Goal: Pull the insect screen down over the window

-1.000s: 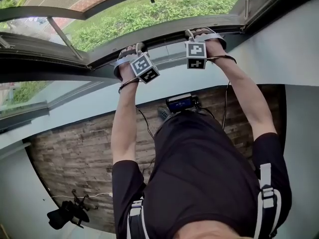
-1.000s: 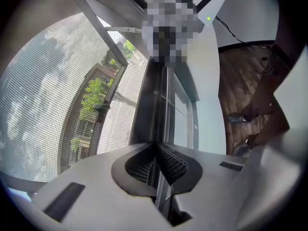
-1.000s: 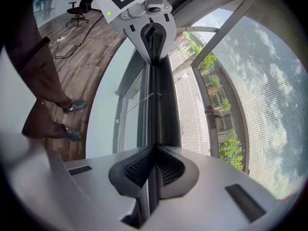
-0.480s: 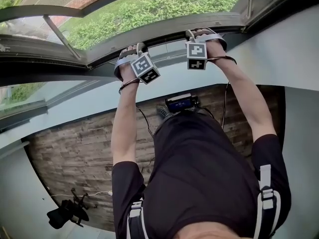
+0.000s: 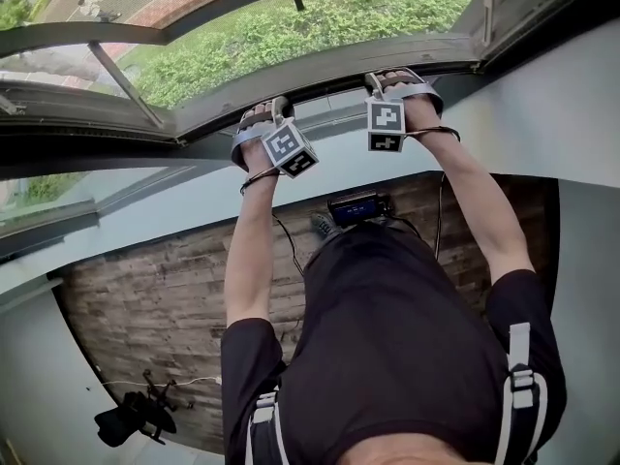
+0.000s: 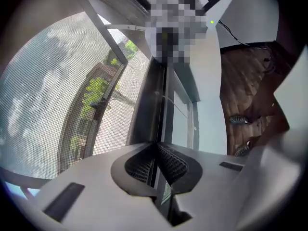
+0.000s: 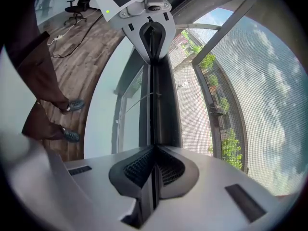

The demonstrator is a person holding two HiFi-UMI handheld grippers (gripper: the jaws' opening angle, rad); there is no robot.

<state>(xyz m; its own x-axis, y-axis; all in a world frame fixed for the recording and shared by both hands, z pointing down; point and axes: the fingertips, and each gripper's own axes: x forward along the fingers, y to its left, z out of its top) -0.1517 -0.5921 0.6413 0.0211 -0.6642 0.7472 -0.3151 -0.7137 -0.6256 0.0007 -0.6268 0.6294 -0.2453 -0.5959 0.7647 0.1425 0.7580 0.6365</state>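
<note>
The insect screen's dark bottom bar (image 5: pixel 329 77) runs across the open window, with mesh (image 5: pixel 291 13) above it. My left gripper (image 5: pixel 263 112) holds the bar left of centre and my right gripper (image 5: pixel 387 80) holds it further right, arms stretched up. In the left gripper view the left gripper (image 6: pixel 156 146) is shut on a thin lip of the bar (image 6: pixel 151 105), mesh (image 6: pixel 48 90) to its left. In the right gripper view the right gripper (image 7: pixel 154 148) is shut on the same lip of the bar (image 7: pixel 161 95), with mesh (image 7: pixel 250 81) to its right.
A pale sill and wall (image 5: pixel 194 197) lie under the window. On the wooden floor (image 5: pixel 145 298) stand a black device (image 5: pixel 354 206) with cables and an office chair (image 5: pixel 136 417). Window frames (image 5: pixel 87 114) stand to the left. My shoes (image 7: pixel 72 105) show below.
Both grippers and the bar they hold have come a little lower and slightly to the right in the head view. Both grips are unchanged.
</note>
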